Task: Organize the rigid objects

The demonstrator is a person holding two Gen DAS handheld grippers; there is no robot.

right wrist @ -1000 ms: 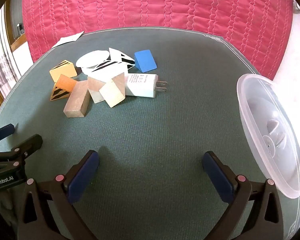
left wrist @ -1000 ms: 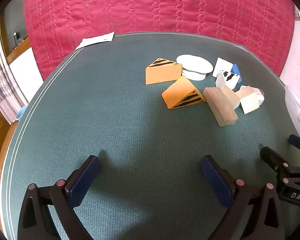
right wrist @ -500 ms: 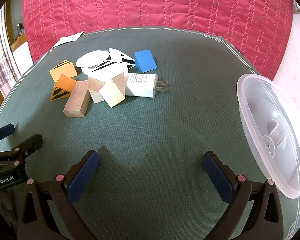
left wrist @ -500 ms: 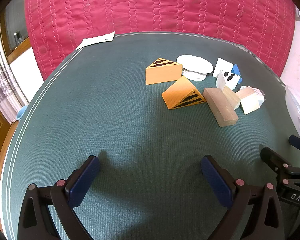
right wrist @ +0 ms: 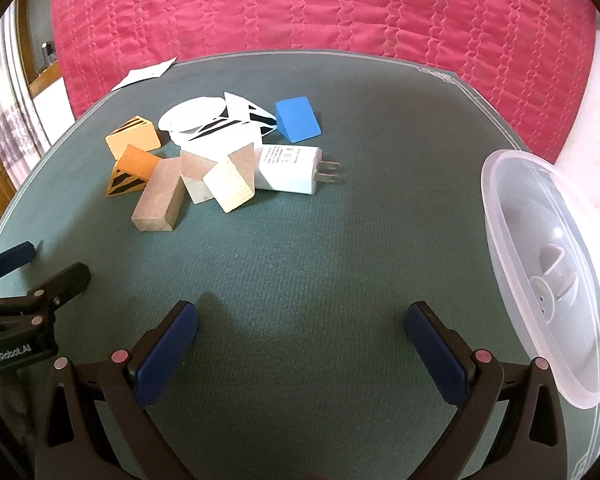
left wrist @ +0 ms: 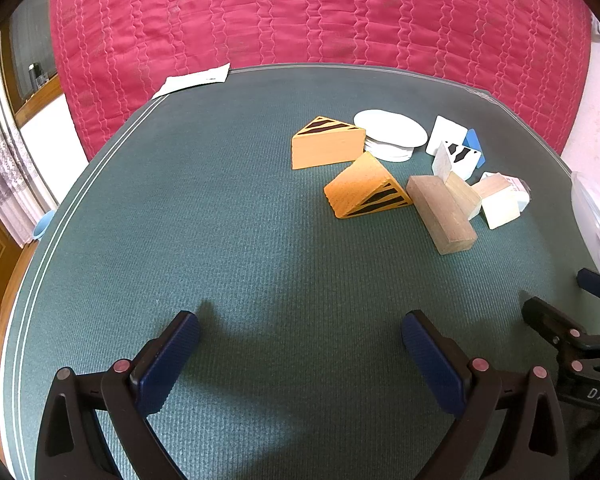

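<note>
On the round green-felt table (right wrist: 340, 240), both tools sit low at the near edge, empty. Left gripper (left wrist: 300, 344) has blue-padded fingers spread wide apart, nothing between them; right gripper (right wrist: 302, 340) same, spread wide, nothing held. Left tool also shows at the left edge of the right wrist view, right tool at the right edge of the left wrist view.

Task objects are clustered mid-table, far-left of the right gripper, well apart from both tools. Two orange wedges with black stripes: the farther one (right wrist: 134, 140) lies flat, the nearer one (right wrist: 130, 174) is touching the long brown wooden block (right wrist: 160, 200). Just right of that block, a pale wooden wedge (right wrist: 230, 186) leans against another small wooden piece (right wrist: 194, 172). White wall charger with two metal prongs (right wrist: 290, 170) lies on its side, prongs pointing right, touching the pale wedge. Behind them, a white round disc (right wrist: 192, 118) and white wedges with black stripes (right wrist: 236, 124); stacking order unclear. Blue wedge (right wrist: 298, 120) sits at the far right of the cluster.

Clear plastic lidded tub (right wrist: 548, 260) is at the table's right edge. White paper sheet (right wrist: 146, 74) lies at the far-left rim. Red quilted fabric (right wrist: 320, 8) hangs behind the table.
</note>
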